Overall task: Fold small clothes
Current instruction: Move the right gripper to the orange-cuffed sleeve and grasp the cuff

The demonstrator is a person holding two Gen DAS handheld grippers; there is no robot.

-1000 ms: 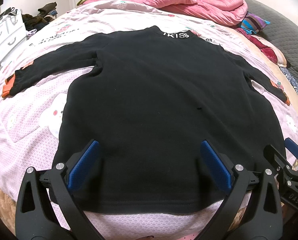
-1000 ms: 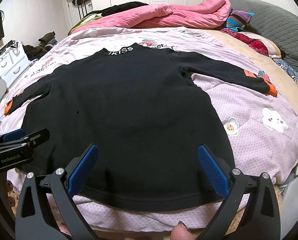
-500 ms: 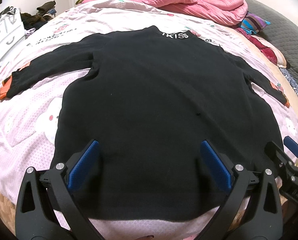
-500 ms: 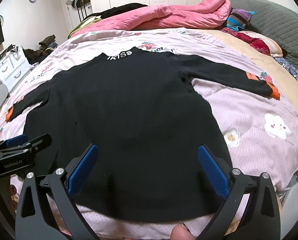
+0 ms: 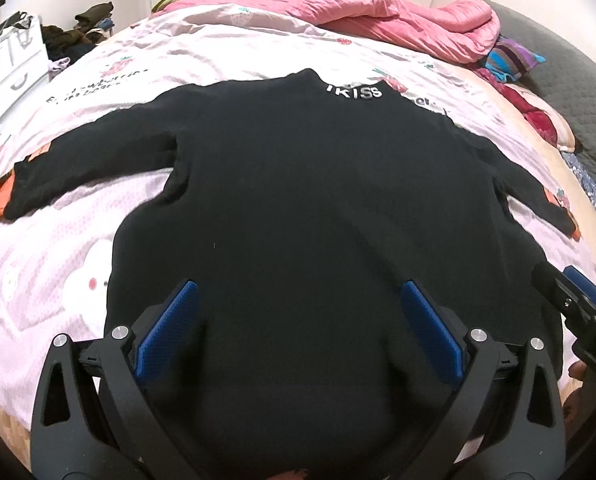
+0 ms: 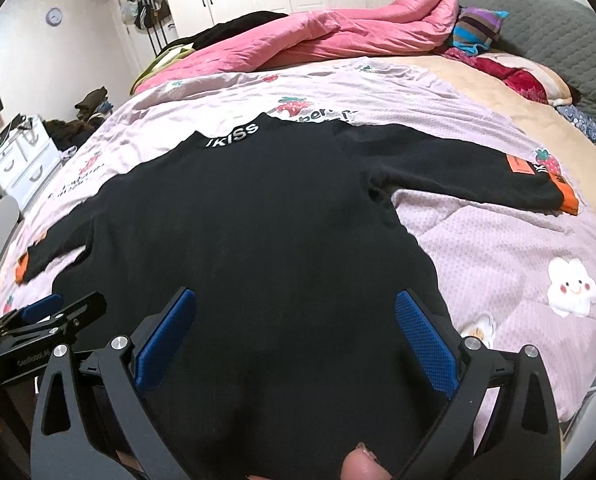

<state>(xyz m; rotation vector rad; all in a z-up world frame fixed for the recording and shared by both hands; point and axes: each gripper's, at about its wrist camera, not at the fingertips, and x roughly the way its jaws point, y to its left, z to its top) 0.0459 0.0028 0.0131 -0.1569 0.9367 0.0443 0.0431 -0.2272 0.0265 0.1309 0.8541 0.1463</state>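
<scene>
A bed (image 6: 498,248) with a pale pink quilt carries a black long-sleeved top (image 5: 318,208) spread flat, collar toward 12 o'clock, sleeves reaching out to 9 and 3, apparently laid open for folding. At 6 o'clock, the left gripper (image 5: 298,332) and right gripper (image 6: 294,332) hover over the hem, fingers spread wide and empty. Bare quilt flanks both sleeves, leaving room to fold inward.

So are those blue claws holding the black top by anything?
No. The left gripper and the right gripper both stand wide open over the top, near its bottom hem, and nothing is pinched between their fingers.
</scene>
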